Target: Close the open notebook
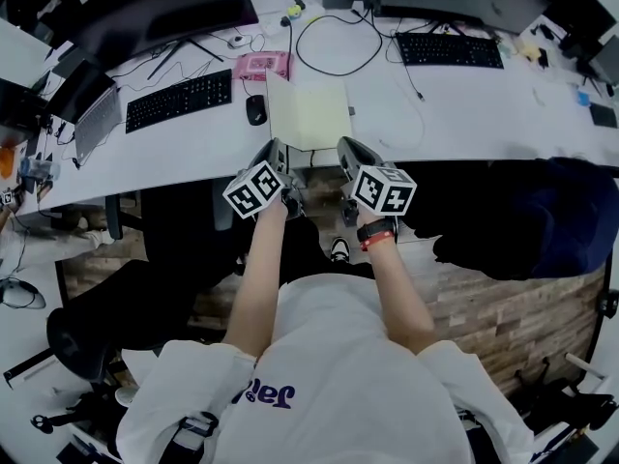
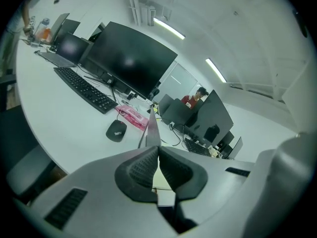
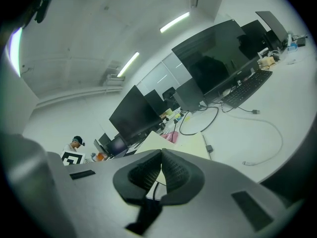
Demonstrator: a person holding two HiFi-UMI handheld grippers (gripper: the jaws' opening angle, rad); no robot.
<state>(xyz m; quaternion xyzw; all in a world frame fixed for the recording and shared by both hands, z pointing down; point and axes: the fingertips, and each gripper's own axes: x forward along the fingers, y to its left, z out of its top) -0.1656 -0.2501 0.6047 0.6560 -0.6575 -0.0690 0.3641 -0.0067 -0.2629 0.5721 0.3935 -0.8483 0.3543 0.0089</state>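
Note:
The notebook (image 1: 309,114) lies on the white desk (image 1: 193,153) with a pale yellow page facing up. Its left leaf (image 2: 150,128) stands nearly upright, so the left gripper view sees it almost edge-on, and it runs down into the line where that gripper's jaws meet. My left gripper (image 1: 278,151) is at the notebook's near left corner, shut on that leaf (image 3: 147,144). My right gripper (image 1: 346,151) hovers at the near right corner, shut with nothing in it, above the flat page (image 3: 195,145).
A black mouse (image 1: 255,110) and a pink case (image 1: 263,64) sit just left of and behind the notebook. Keyboards (image 1: 179,100) (image 1: 450,49), monitors and a looping black cable (image 1: 334,42) fill the desk's far side. A dark office chair (image 1: 561,216) stands to the right.

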